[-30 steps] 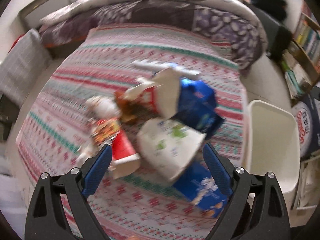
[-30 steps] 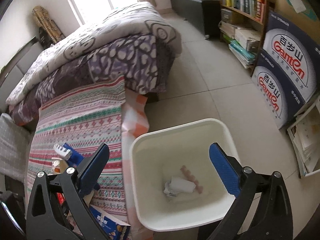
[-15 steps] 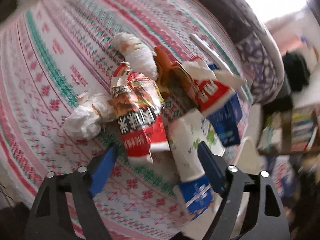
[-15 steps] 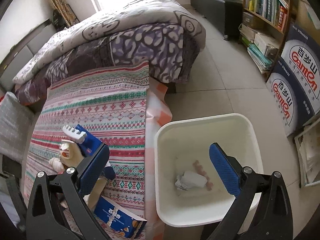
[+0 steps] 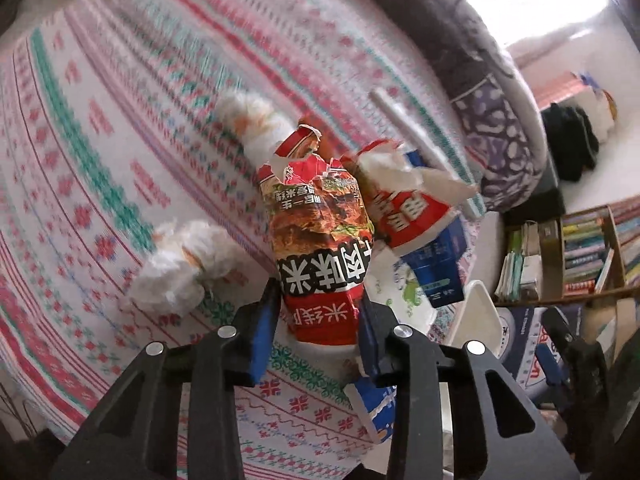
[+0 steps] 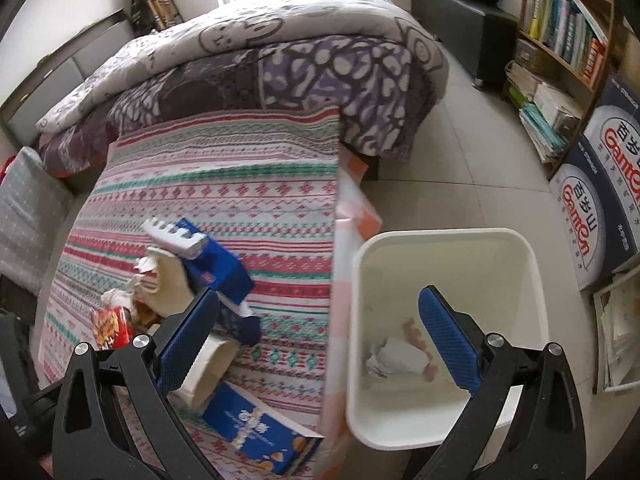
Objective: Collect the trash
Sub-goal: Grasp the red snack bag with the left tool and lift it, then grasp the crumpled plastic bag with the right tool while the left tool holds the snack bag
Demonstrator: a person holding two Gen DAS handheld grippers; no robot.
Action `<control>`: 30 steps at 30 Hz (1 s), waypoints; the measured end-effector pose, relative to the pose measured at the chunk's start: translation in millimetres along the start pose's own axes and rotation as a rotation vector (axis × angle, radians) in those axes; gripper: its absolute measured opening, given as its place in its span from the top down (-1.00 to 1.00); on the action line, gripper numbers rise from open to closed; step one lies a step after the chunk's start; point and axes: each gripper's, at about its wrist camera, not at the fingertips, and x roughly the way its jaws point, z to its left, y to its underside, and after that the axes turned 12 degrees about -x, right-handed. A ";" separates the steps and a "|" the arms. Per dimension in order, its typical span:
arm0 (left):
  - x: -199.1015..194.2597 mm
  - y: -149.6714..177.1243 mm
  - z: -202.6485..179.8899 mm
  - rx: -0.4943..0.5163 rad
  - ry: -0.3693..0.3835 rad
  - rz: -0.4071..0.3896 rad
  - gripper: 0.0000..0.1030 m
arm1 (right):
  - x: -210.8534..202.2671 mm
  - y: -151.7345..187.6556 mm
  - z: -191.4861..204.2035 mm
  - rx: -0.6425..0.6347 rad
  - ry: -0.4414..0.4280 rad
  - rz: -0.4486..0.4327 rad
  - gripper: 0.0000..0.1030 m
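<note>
The left gripper (image 5: 318, 316) points steeply down at the patterned bedspread (image 5: 100, 152). Its jaws have just been closing and now stand narrow, with the blue pads against both sides of the lower end of a torn red noodle wrapper (image 5: 320, 248). The wrapper stands nearly upright between the pads, with its ragged open end away from the gripper.

The right gripper (image 6: 320, 344) also points steeply down, over the bed edge and a white bin (image 6: 448, 432) on the tiled floor. Its jaws stand wide apart and hold nothing; the left pad lies over the trash pile in that view, the right pad over the bin's interior.

Surrounding items:
- A crumpled white wad (image 5: 180, 268) lies on the bedspread just left of the wrapper; a second wad (image 5: 252, 120) lies beyond it.
- A torn red and white carton (image 5: 404, 208) leans against the wrapper's right side, with a dark blue box (image 5: 436, 268) behind it.
- A blue snack box (image 6: 256, 436) lies at the near bed edge, beside the bin.
- The bin already contains a crumpled white paper (image 6: 396, 360).
- A rolled purple duvet (image 6: 280, 64) lies across the far end of the bed.
- A bookshelf (image 6: 560, 40) and printed cartons (image 6: 600, 184) stand along the wall beyond the bin.
</note>
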 end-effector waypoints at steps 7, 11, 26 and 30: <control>-46.6 -16.4 8.9 0.068 -0.041 -0.161 0.31 | 1.3 1.4 48.0 -0.082 -0.059 -0.002 -0.86; -66.9 -32.7 17.0 0.083 -0.088 -0.259 0.30 | 2.6 7.3 89.1 -0.173 -0.103 -0.003 -0.86; -123.1 -63.1 71.7 0.016 -0.121 -0.401 0.30 | 36.8 54.6 234.8 -0.472 -0.234 0.087 -0.71; -125.4 -65.7 82.3 0.006 -0.132 -0.396 0.30 | 50.4 62.1 254.3 -0.502 -0.241 0.115 -0.66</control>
